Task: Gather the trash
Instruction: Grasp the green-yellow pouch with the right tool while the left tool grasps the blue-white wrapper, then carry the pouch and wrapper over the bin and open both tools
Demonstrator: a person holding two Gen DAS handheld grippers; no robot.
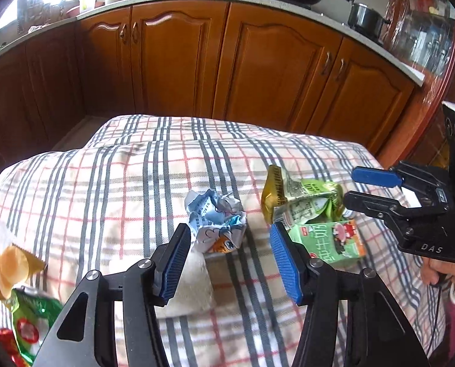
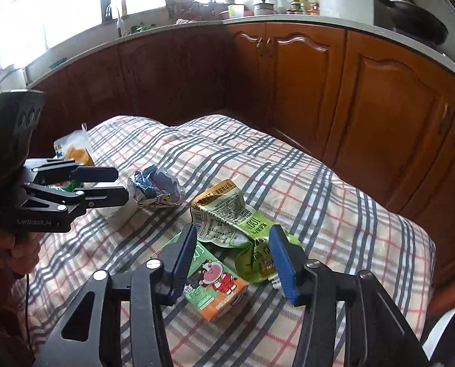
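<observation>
Step in hand: approach before the first pick; nothing is held, and both tools hover over the checked cloth (image 1: 129, 183) covering the surface.

Left hand-held gripper (image 1: 230, 253): jaws apart and empty, aimed at the crumpled blue-and-white wrapper (image 1: 216, 223), which lies on the cloth just ahead at 12 o'clock in the left wrist view, its near edge between the blue pads (image 1: 284, 263).

Right hand-held gripper (image 2: 232, 258): jaws apart and empty, poised over the green-and-gold pouch (image 2: 227, 223), which sits between and just beyond the fingertips.

Carton: a green drink carton (image 2: 212, 284) lies flat beside the pouch, which seems to overlap its far end, at about 6 o'clock from it in the right wrist view.

Other trash: a snack bag (image 1: 16, 269) with orange chips printed on it lies at the cloth's edge, at 8 o'clock in the left wrist view; below it is a green-and-red packet (image 1: 28, 327).

White lump: something pale (image 1: 194, 287) rests under the left tool; what it is cannot be told.

Bin: no trash container shows in either view.

Next move, judged: each tool needs to ease down and forward until its pads straddle its piece, then close gently; the wrapper and pouch look light and springy, so a shallow pinch may slip.

Risk, judged: the cloth is loose and could be caught along with the trash.
</observation>
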